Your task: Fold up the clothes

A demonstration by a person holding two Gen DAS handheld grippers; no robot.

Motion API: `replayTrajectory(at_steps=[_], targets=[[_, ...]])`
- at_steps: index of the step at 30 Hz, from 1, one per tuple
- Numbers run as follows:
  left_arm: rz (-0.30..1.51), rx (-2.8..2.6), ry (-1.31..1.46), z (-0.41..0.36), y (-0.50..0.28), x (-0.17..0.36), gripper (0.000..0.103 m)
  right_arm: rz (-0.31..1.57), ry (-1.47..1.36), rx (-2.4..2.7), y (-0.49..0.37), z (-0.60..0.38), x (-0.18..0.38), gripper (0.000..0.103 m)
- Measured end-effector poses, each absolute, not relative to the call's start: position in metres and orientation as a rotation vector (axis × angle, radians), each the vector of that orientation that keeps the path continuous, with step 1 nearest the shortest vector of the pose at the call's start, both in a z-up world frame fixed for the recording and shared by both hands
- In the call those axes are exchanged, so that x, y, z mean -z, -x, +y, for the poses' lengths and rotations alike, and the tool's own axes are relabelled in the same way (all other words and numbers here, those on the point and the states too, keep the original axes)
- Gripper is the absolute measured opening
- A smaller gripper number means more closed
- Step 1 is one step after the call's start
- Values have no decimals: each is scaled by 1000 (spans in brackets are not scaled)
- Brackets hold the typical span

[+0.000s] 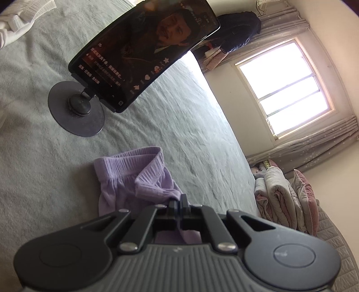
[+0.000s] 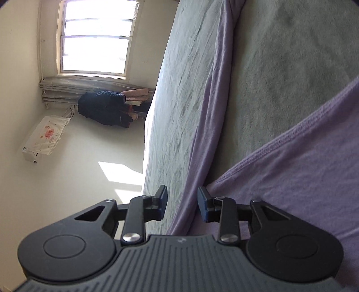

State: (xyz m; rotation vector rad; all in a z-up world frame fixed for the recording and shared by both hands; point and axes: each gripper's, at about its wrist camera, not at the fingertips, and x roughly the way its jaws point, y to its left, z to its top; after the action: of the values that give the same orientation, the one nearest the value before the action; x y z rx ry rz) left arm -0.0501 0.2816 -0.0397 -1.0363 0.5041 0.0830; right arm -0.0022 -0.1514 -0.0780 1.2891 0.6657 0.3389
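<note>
My left tongs (image 1: 178, 200) were clamped on a fold of the lilac pants (image 1: 134, 179), which lay crumpled on the grey bed (image 1: 56, 168). My right tongs (image 2: 182, 202) stood apart beside a leg edge. Fabric looked soft, light and limp; best gripped at waistband or hems.

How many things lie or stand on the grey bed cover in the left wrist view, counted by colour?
Purple: 1, the purple garment, pinched by the left tool.
Black: 1, the phone stand with the phone.
White: 1, the white cloth at the corner.
Total: 3.
</note>
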Motion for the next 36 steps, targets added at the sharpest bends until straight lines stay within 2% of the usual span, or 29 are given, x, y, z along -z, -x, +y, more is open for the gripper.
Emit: replayTrajectory(at_steps=[10, 14, 29, 33, 34, 35, 36], targets=[[523, -103, 1031, 286, 49, 42, 1, 628, -1123, -130, -20, -152, 76, 25], [531, -105, 1006, 286, 44, 39, 1, 621, -1068, -76, -26, -154, 79, 4], [488, 39, 925, 307, 25, 9, 1, 369, -643, -104, 31, -144, -4, 1], [503, 62, 931, 312, 33, 13, 1, 427, -563, -177, 37, -140, -7, 2], [506, 71, 939, 312, 34, 14, 1, 456, -574, -204, 38, -139, -3, 5], [511, 84, 955, 309, 33, 15, 1, 497, -609, -237, 34, -138, 0, 13], [514, 93, 969, 308, 33, 15, 1, 536, -644, -270, 30, -137, 4, 13]])
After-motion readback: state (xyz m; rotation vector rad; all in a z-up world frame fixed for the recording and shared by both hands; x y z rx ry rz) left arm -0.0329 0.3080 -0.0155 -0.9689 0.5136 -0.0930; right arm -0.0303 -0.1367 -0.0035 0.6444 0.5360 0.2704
